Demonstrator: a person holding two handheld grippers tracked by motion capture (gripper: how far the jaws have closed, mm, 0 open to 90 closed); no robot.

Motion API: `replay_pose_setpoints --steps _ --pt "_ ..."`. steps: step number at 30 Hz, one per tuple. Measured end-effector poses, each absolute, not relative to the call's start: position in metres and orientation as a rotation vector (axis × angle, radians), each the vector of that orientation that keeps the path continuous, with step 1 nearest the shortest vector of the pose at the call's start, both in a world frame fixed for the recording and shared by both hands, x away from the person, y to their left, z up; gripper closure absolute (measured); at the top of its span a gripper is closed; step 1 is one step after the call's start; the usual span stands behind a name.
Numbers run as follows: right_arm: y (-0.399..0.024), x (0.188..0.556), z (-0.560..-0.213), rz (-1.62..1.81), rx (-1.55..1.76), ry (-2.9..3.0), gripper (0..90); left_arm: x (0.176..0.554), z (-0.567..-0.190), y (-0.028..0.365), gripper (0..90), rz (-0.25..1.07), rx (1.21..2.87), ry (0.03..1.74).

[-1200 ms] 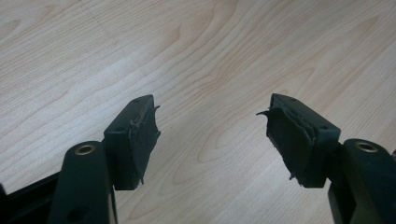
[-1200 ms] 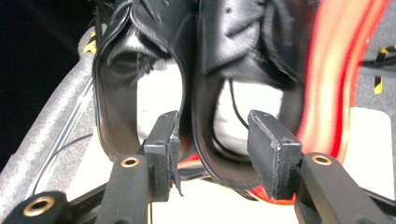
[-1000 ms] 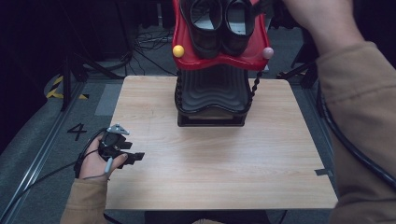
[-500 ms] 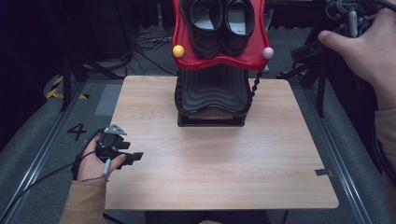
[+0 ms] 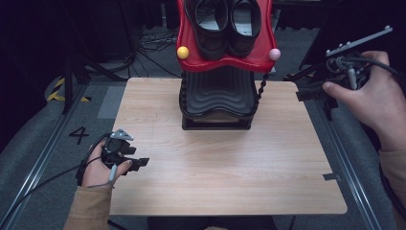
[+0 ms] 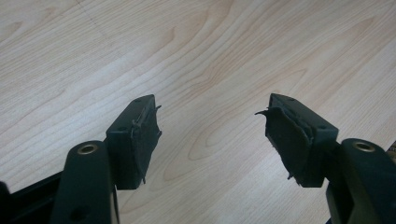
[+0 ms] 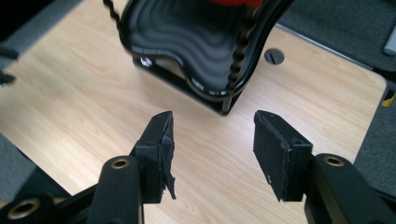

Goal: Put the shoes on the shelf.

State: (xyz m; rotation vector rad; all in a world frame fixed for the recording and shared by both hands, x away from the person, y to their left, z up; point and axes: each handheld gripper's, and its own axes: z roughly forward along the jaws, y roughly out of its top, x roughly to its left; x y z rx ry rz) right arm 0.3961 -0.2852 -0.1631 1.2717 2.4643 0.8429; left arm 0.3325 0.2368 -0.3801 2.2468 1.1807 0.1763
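Light wooden table, grey carpet floor, yellow-black hazard tape, cables, dark surroundings.

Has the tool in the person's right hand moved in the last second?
Yes. The right tool has come down from above the red shoe rack to beside the table's right edge, its jaws opening, empty.

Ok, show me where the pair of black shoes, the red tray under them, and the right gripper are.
pair of black shoes [image 5: 225, 24], high view, inner edge of the left shoe.
red tray [image 5: 225, 63], high view, front rim.
right gripper [image 7: 212, 144], right gripper view, midway between its open fingertips.
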Motion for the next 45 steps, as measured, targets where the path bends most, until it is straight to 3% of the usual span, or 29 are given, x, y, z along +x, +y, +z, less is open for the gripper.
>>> replay_pose_setpoints --steps 30,45 --pt "-0.296 0.382 -0.340 0.886 1.164 2.710 42.7 0.328 -0.393 0.232 34.7 0.152 2.263 1.206" --pt "-0.300 0.390 -0.405 0.884 1.233 2.743 40.6 0.333 -0.398 0.228 34.4 0.145 2.285 1.196"
